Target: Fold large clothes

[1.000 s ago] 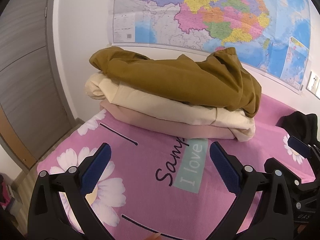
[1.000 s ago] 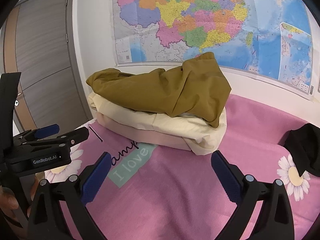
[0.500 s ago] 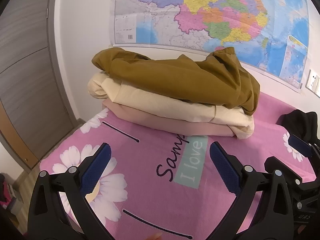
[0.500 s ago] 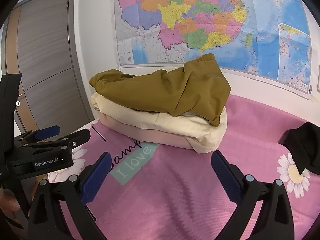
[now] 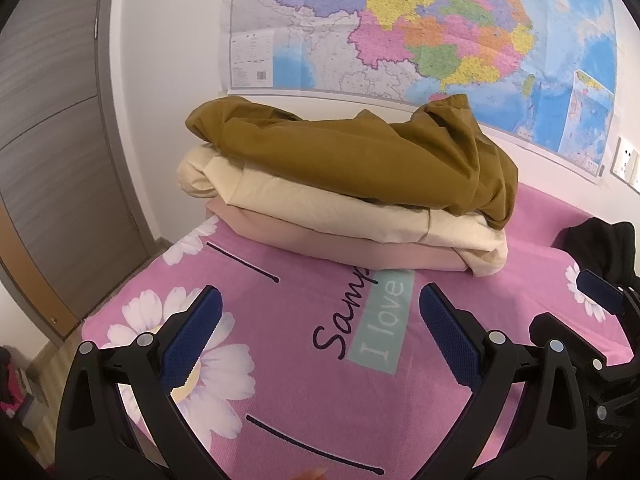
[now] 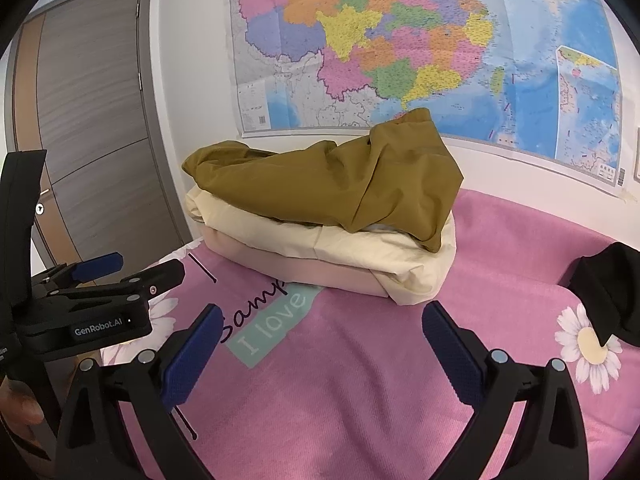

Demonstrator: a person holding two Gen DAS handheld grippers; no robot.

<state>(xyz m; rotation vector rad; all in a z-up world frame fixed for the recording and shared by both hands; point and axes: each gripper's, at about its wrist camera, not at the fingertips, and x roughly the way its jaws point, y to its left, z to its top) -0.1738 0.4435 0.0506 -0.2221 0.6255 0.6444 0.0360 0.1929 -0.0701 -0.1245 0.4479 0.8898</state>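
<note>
We hold both the left gripper point(image 5: 320, 332) and right gripper point(image 6: 322, 344) empty, fingers spread, three folded garments point(image 5: 344, 200) stacked, a black garment point(image 6: 608, 292) seemingly left unfolded.

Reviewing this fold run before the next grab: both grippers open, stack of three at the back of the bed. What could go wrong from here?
1. The mustard garment sits bunched on the cream piece and the pink piece; a deep pinch may lift two layers.
2. Its right end droops over the stack edge, so dragging it could topple the pile.
3. The left gripper and right gripper sit close together; they could collide while reaching.
</note>
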